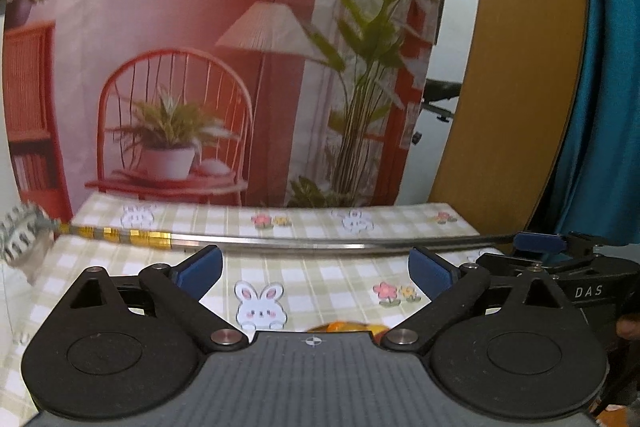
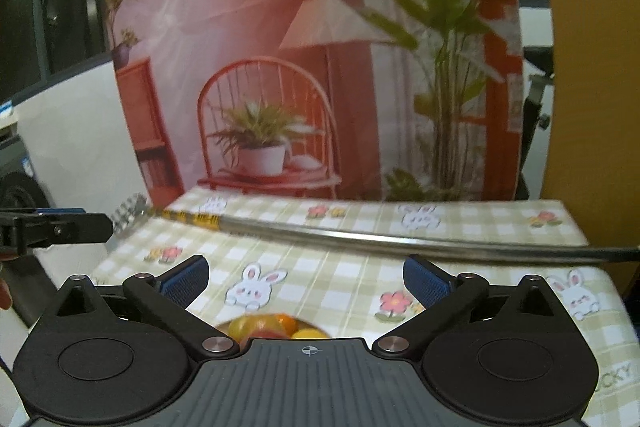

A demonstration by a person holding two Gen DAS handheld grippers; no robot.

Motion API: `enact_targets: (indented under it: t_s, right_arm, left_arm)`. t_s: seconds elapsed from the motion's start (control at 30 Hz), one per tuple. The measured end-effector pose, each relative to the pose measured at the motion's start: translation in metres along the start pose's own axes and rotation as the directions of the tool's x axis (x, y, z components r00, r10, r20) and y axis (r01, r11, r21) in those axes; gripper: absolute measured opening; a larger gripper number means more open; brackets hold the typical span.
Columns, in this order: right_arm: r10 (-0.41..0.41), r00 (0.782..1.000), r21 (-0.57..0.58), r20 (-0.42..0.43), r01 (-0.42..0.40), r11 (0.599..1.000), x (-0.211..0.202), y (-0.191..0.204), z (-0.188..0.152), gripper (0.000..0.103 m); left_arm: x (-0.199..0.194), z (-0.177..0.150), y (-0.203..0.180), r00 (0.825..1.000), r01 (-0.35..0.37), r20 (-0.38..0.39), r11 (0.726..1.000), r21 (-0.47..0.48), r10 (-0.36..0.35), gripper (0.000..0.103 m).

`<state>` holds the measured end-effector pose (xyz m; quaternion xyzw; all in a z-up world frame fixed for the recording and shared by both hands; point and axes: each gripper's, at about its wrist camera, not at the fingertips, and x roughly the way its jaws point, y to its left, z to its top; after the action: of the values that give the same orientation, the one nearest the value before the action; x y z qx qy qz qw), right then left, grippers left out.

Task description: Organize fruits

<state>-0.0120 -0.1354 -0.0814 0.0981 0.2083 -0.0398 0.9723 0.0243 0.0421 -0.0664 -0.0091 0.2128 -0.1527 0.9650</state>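
Glossy mixed fruits [image 2: 266,327] (partly hidden)

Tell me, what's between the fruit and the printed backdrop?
In the right wrist view, checked tablecloth and a long metal rod lie between the fruit and backdrop.

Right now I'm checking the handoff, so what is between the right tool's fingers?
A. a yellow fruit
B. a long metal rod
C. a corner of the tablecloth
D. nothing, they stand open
D: the right tool stands wide open, with only the checked tablecloth showing between its blue fingertips.
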Motion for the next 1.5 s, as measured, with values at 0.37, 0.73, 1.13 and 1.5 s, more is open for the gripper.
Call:
enact_targets:
  t_s: [0.37, 0.73, 1.13, 1.5]
  right_arm:
    - [-0.068, 0.993, -0.01, 0.092, 0.069, 0.998, -0.038, 0.001, 0.031, 0.103]
    - [-0.083, 0.984, 0.021, 0.159, 0.081, 0.997, -0.055, -0.007, 0.041, 0.103]
    - [-0.088, 0.981, 0.022, 0.171, 0.085, 0.996, -0.06, -0.006, 0.042, 0.103]
    - [-0.093, 0.981, 0.024, 0.169, 0.09, 0.996, -0.062, -0.007, 0.042, 0.103]
  left_arm:
    - [-0.029, 0.031, -0.025, 0.993, -0.04, 0.11, 0.999, 0.031, 0.037, 0.103]
    - [-0.041, 0.039, -0.034, 0.987, -0.078, 0.142, 0.996, 0.051, 0.07, 0.103]
    - [-0.045, 0.038, -0.033, 0.988, -0.075, 0.136, 0.996, 0.044, 0.068, 0.103]
    - [-0.043, 0.039, -0.032, 0.99, -0.075, 0.123, 0.996, 0.043, 0.07, 0.103]
